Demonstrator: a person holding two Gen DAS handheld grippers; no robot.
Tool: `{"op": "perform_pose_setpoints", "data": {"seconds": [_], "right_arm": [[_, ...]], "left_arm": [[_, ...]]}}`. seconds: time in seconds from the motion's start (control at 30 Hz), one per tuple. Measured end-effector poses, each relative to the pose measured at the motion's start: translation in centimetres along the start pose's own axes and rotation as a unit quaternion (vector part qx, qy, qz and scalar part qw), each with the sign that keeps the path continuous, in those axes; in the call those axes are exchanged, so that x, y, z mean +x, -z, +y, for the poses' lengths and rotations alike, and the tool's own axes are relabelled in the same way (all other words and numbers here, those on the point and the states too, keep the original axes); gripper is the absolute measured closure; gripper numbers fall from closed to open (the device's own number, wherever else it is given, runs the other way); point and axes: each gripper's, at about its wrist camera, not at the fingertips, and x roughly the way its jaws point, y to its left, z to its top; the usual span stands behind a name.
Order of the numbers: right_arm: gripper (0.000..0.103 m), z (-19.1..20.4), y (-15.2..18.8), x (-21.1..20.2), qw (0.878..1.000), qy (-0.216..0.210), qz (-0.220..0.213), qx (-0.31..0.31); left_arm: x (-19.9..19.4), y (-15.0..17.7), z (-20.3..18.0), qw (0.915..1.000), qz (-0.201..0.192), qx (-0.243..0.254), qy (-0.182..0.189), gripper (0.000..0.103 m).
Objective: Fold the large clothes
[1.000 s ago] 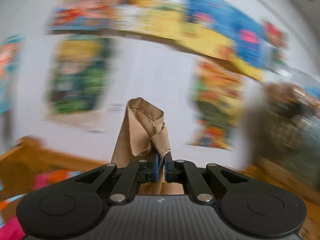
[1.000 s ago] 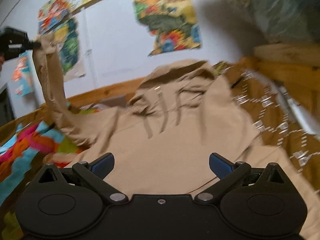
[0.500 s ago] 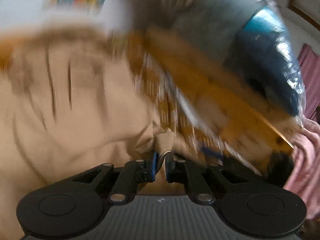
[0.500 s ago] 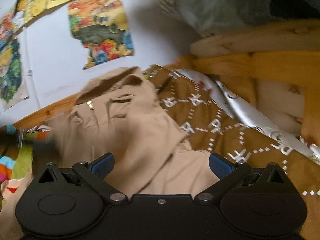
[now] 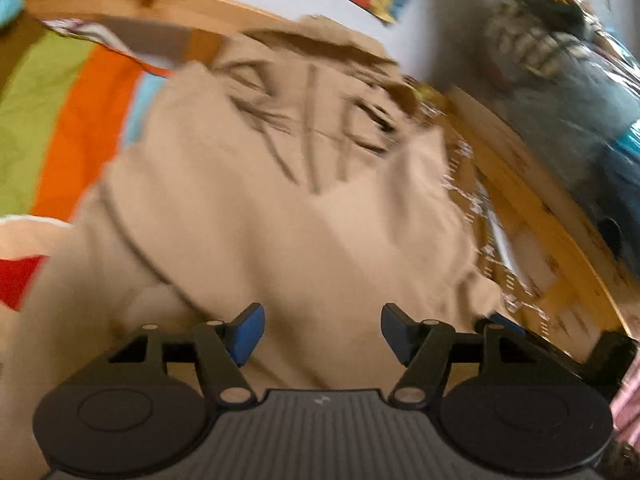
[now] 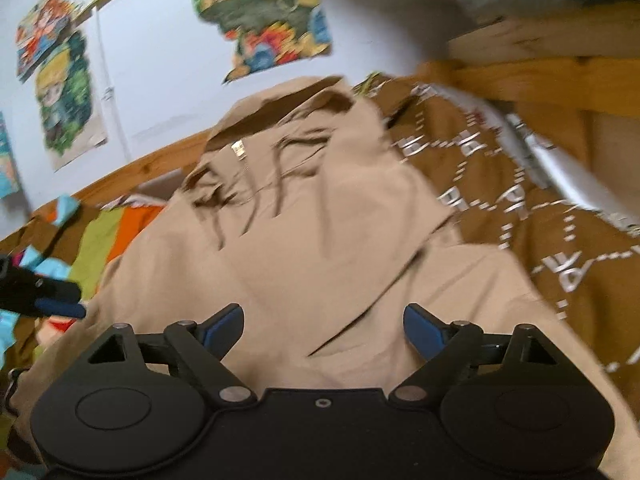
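Both claws open, nothing gripped. Left claw (image 5: 322,334) has its blue pads (image 5: 249,330) spread wide over the tan hoodie (image 5: 280,208), no cloth between them. Right claw (image 6: 323,330) is the same: pads (image 6: 422,334) apart, hovering over the lower body of the same garment (image 6: 320,240). The hoodie lies spread on the bed, hood end toward the wall, with dark drawstrings (image 6: 280,184) trailing down the chest. One sleeve is folded diagonally across the front – its edge runs from the right shoulder area down toward the middle in the right wrist view. Under the garment's left side sits a multicolour striped cover (image 5: 60,120) in green, orange and red; on its right side is a brown blanket (image 6: 540,220) with a white printed pattern, touching the hoodie's edge. A wooden bed frame (image 6: 540,72) runs behind and along the right. Colourful posters (image 6: 260,16) hang on the white wall. In the right wrist view the left claw's tip (image 6: 48,300) shows at the far left edge, just beside the hoodie's side – probably not touching it, but motion blur makes that hard to call. In the left view, the right claw's black body (image 5: 560,352) pokes in at lower right.
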Motion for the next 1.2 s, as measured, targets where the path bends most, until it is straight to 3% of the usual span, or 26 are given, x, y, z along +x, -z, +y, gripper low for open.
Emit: {"op": "perform_pose_setpoints", "data": {"seconds": [0.07, 0.13, 0.2, 0.3, 0.37, 0.43, 0.47, 0.5, 0.53, 0.57, 0.67, 0.77, 0.87, 0.97, 1.07, 1.13, 1.2], "right_arm": [[0.015, 0.5, 0.1, 0.3, 1.0, -0.008, 0.02, -0.006], [0.018, 0.9, 0.4, 0.7, 0.999, -0.007, 0.046, -0.019], [0.027, 1.3, 0.6, 1.2, 0.996, 0.009, 0.076, -0.035], [0.039, 1.6, 1.1, 1.8, 0.992, 0.005, 0.113, -0.048], [0.041, 2.0, 1.4, 2.0, 0.99, -0.002, 0.125, -0.068], [0.054, 2.0, 1.6, 2.1, 0.989, -0.013, 0.13, -0.07], [0.068, 1.9, 1.7, 2.2, 0.989, -0.018, 0.134, -0.065], [0.085, 1.8, 1.8, 2.3, 0.988, -0.023, 0.138, -0.06], [0.088, 1.8, 1.8, 2.3, 0.988, -0.028, 0.14, -0.058], [0.091, 1.9, 1.9, 2.3, 0.988, -0.033, 0.14, -0.061], [0.097, 2.7, 1.5, 1.3, 0.989, -0.034, 0.106, -0.096], [0.098, 3.9, 0.0, -0.7, 0.987, -0.002, 0.028, -0.161], [0.098, 4.1, -0.8, -1.8, 0.976, 0.044, -0.029, -0.209], [0.097, 2.5, 0.0, -0.1, 0.978, 0.057, 0.003, -0.2], [0.089, 1.3, 1.6, 1.8, 0.975, 0.072, 0.042, -0.206], [0.081, 1.6, 1.8, 1.5, 0.973, 0.079, 0.034, -0.216], [0.062, 2.6, 1.3, 0.8, 0.97, 0.08, 0.004, -0.231]], "left_arm": [[-0.4, -0.5, 1.2, 0.9993, -0.017, -0.007, -0.034, 0.031], [-0.4, -1.3, 2.8, 0.9952, -0.032, -0.021, -0.09, 0.031], [0.3, -2.4, 4.2, 0.988, -0.045, -0.029, -0.145, 0.032], [1.0, -4.2, 7.1, 0.9813, -0.067, -0.024, -0.179, 0.04], [1.7, -5.4, 8.9, 0.9798, -0.073, -0.036, -0.183, 0.046], [2.6, -6.4, 10.2, 0.981, -0.072, -0.056, -0.171, 0.049], [3.1, -6.6, 10.6, 0.9818, -0.068, -0.061, -0.166, 0.051], [3.7, -6.9, 10.9, 0.9828, -0.064, -0.066, -0.16, 0.062], [4.2, -7.1, 11.2, 0.9842, -0.059, -0.071, -0.151, 0.086], [4.5, -7.1, 11.6, 0.9848, -0.056, -0.081, -0.143, 0.092], [4.3, -6.4, 12.1, 0.9806, -0.085, -0.129, -0.121, 0.096], [2.9, -5.5, 12.3, 0.9742, -0.126, -0.163, -0.092, 0.097], [3.0, -4.7, 12.4, 0.9728, -0.124, -0.173, -0.092, 0.097], [4.4, -4.5, 12.6, 0.9752, -0.102, -0.162, -0.111, 0.096], [5.1, -4.5, 13.0, 0.9715, -0.092, -0.184, -0.117, 0.083], [4.7, -4.4, 13.1, 0.9682, -0.098, -0.195, -0.123, 0.076], [3.8, -4.2, 12.4, 0.9702, -0.107, -0.172, -0.133, 0.071]]}}
